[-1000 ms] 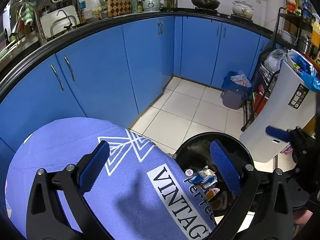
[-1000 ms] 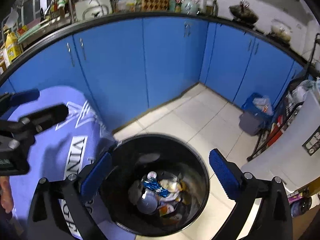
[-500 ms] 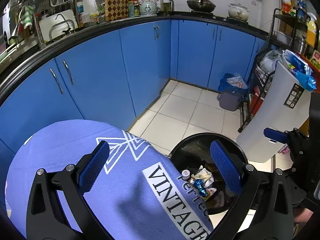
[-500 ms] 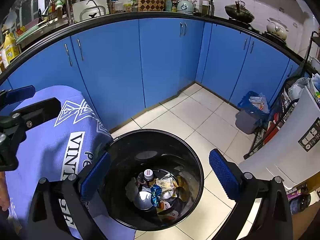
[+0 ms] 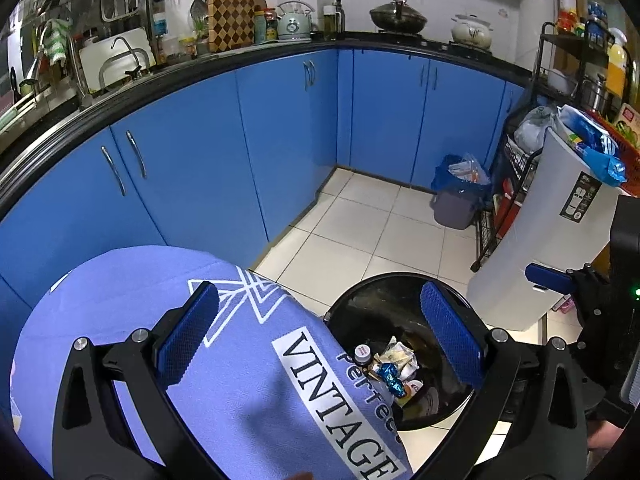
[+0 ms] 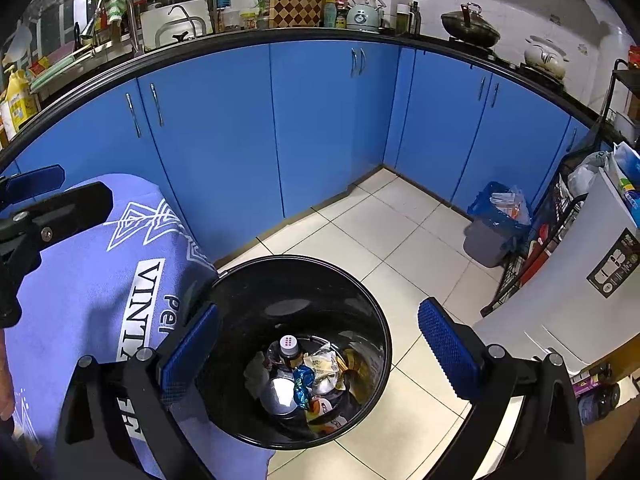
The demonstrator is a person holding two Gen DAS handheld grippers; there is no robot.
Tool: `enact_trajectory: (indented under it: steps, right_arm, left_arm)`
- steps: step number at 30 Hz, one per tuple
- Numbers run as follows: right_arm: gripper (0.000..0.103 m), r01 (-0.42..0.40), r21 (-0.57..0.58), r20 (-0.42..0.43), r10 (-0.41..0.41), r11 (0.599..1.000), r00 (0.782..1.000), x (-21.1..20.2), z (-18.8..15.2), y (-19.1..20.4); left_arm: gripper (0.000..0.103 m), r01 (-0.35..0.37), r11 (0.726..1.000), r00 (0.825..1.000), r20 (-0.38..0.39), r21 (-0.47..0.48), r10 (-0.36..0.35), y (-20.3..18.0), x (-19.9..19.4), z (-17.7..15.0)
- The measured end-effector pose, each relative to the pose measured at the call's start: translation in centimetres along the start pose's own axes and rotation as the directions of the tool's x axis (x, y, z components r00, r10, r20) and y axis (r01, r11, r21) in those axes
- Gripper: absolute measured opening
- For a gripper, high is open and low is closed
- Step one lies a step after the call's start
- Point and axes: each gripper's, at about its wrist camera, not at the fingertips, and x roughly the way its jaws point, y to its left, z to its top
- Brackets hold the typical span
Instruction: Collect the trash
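A round black trash bin (image 6: 244, 280) (image 5: 380, 284) stands on the tiled floor beside a table under a purple cloth (image 5: 132, 280) (image 6: 80, 280). Inside lie a crumpled blue wrapper (image 6: 303, 384) (image 5: 390, 376), a small brown bottle (image 6: 289, 347) (image 5: 362, 354), pale packets and other scraps. My right gripper (image 6: 318, 346) hangs open above the bin, nothing between its blue pads. My left gripper (image 5: 320, 332) is open too, over the cloth's edge and the bin's left rim, holding nothing. Each gripper shows at the edge of the other's view.
Blue cabinets (image 5: 280, 140) under a black counter curve around the back. A small grey bin with a blue bag (image 5: 456, 196) (image 6: 496, 228) stands in the corner. A tall white appliance (image 5: 552, 220) and a black wire rack (image 5: 496, 208) are on the right.
Both grippers have risen and drawn back from the bin, so it looks smaller. The blue wrapper now lies settled among the trash at the bottom. Both stay open.
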Motion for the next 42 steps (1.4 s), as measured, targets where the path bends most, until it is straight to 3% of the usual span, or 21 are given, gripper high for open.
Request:
enact_trajectory:
  steps: [16,25,30,42]
  right_arm:
    - [0.096,0.005,-0.001,0.005,-0.005,1.000,1.000,-1.0,-0.3,-0.3]
    - [0.096,0.008,-0.010,-0.003,-0.008,1.000,1.000,-1.1,-0.5,-0.2]
    - [0.096,0.018,-0.021,-0.001,-0.018,1.000,1.000,-1.1,-0.5,0.0]
    - [0.096,0.022,-0.029,0.000,-0.022,0.999,1.000,-0.9,-0.6,0.2]
  left_arm:
    - [0.100,0.058,0.997,0.997,-0.057,-0.045,-0.061,-0.1,0.0,-0.2]
    - [0.100,0.058,0.997,0.997,-0.053,-0.050,-0.061,0.1,-0.4,-0.1]
    - [0.100,0.096,0.991,0.994,-0.038,-0.096,-0.100,0.8,-0.6,-0.2]
    - [0.100,0.052,0.998,0.998,-0.037,-0.034,-0.053,-0.3,-0.6,-0.3]
